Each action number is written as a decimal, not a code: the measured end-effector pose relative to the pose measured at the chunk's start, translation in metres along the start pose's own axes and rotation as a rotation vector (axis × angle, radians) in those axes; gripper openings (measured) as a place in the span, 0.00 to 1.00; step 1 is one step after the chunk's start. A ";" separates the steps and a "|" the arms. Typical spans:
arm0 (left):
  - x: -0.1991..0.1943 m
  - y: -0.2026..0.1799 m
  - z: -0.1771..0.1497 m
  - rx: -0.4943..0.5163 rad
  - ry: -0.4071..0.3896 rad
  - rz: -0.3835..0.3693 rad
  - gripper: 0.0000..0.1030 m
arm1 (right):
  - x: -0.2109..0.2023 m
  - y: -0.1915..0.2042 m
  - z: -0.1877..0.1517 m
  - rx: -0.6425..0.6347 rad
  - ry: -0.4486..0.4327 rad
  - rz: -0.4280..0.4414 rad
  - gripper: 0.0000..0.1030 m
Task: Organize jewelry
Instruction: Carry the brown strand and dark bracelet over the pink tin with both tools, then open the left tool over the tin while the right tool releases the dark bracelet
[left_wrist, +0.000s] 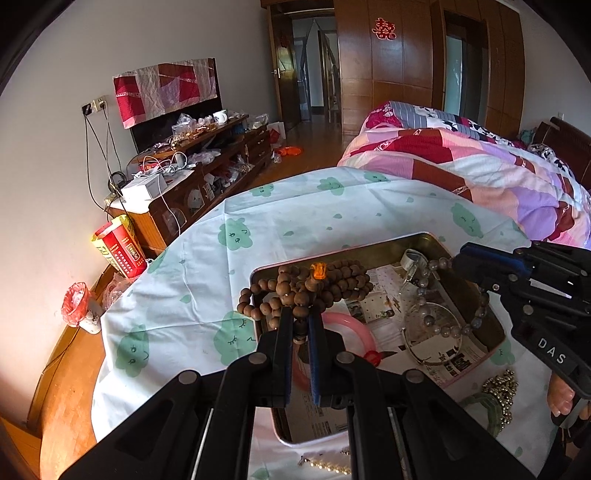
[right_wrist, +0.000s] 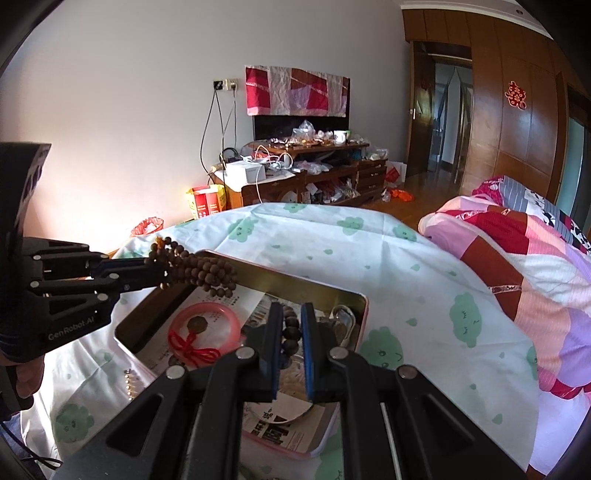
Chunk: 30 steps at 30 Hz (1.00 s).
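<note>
Jewelry lay gathered in a shallow rectangular metal tin (left_wrist: 439, 240) lined with newspaper, which sat on a counter (left_wrist: 295, 218) draped in a pale cloth printed with green clouds. The left tongs (left_wrist: 300, 325) were clamped on a bunched strand of round brown wooden beads (left_wrist: 314, 284) carrying one small amber bead, held raised over the tin's left edge. The right tongs (right_wrist: 291, 328) were closed on a bracelet of dark grey round beads (right_wrist: 290, 332), which in the left wrist view hung down from them in a loop over the tin's right half. Inside the tin rested a glossy pink bangle (right_wrist: 207, 325) tied with a knotted red cord, and a thin silver bangle (left_wrist: 424, 350) lay on the newspaper. Outside the tin, a cluster of small gold beads (left_wrist: 504, 387) lay on the cloth near its right corner. A bed (left_wrist: 480, 166) with a pink and red patchwork quilt stood beyond the counter.
</note>
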<state>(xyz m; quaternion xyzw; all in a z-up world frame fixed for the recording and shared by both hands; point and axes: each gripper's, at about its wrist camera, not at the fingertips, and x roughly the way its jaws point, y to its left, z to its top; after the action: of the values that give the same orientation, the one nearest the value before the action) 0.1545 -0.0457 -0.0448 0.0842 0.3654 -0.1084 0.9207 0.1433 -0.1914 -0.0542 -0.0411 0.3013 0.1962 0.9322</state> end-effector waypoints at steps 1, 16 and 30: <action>0.001 -0.001 0.000 0.003 0.000 0.001 0.06 | 0.002 -0.001 -0.001 0.004 0.003 0.000 0.12; 0.000 -0.002 -0.008 0.001 -0.033 0.087 0.70 | 0.009 -0.009 -0.012 0.029 0.019 -0.084 0.35; 0.009 0.009 -0.019 -0.041 0.013 0.119 0.70 | 0.002 -0.003 -0.016 0.024 -0.003 -0.093 0.50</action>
<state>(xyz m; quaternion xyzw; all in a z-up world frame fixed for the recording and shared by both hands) 0.1504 -0.0342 -0.0643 0.0876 0.3679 -0.0456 0.9246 0.1371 -0.1971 -0.0685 -0.0438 0.3000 0.1492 0.9412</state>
